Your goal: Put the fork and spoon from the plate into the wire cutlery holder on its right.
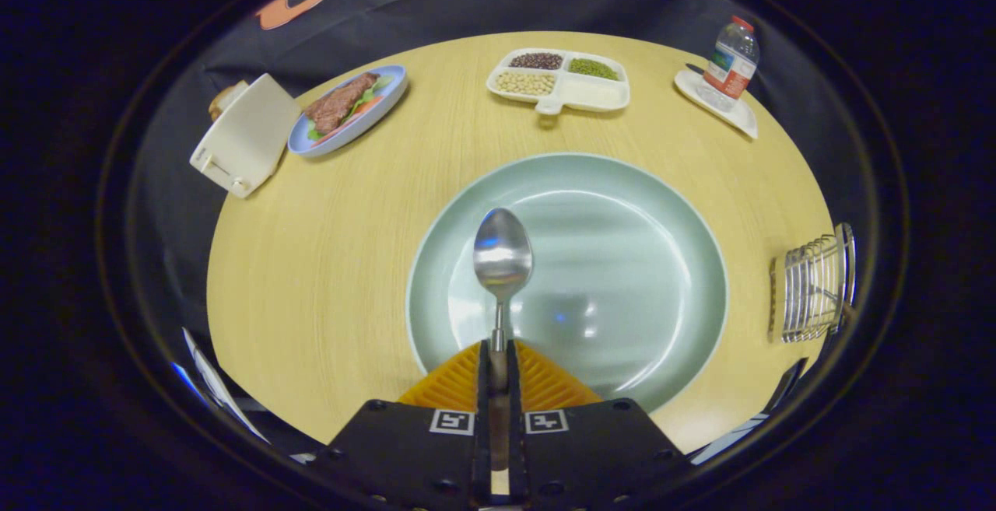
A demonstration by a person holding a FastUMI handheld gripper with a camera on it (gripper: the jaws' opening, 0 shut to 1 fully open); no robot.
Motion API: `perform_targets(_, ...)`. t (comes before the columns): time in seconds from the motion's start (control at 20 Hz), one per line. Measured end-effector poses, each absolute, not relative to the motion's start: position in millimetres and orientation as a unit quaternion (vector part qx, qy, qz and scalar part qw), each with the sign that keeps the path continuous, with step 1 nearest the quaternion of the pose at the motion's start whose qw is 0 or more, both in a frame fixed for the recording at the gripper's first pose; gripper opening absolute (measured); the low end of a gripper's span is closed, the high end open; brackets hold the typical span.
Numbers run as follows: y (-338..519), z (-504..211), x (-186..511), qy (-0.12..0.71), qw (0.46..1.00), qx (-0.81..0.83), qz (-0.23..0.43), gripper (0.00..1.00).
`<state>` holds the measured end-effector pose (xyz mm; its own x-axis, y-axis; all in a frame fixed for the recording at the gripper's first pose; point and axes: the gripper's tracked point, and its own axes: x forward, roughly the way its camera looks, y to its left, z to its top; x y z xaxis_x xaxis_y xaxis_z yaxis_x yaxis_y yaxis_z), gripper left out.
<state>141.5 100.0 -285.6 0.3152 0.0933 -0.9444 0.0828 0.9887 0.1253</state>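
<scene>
Fingers point(499, 355) grip spoon point(503, 250) over plate point(638, 208)

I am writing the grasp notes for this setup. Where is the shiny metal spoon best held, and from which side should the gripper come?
Probably by its thin handle, from the handle end, as shown. The shiny metal spoon points its bowl away over the pale green round plate, and the gripper is shut on the narrow handle, which fits between the fingers; the wide, rounded bowl would likely slip.

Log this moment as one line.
fingers: shut on spoon handle | spoon: over green plate | wire cutlery holder: right of plate
</scene>
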Motion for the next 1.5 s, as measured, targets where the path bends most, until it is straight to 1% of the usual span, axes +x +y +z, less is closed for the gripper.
perform_targets(0.05, 99, -288, 143, 0.583, 0.809, 0.075, 0.0, 0.09)
perform_targets(0.1, 100, -284, 142, 0.582, 0.81, 0.075, 0.001, 0.02)
perform_targets(0.25, 99, -279, 141, 0.574, 0.816, 0.07, 0.002, 0.02)
perform_targets(0.3, 98, -278, 141, 0.57, 0.819, 0.068, 0.003, 0.0)
perform_targets(0.65, 71, -234, 129, 0.542, 0.837, 0.072, 0.004, 0.0)
perform_targets(0.8, 47, -215, 119, 0.533, 0.844, 0.064, 0.002, 0.0)
perform_targets(1.1, -22, -180, 99, 0.507, 0.859, 0.066, -0.03, 0.0)
perform_targets(1.4, -92, -159, 75, 0.49, 0.867, 0.064, -0.063, 0.0)
perform_targets(1.5, -108, -162, 69, 0.491, 0.865, 0.071, -0.071, 0.0)
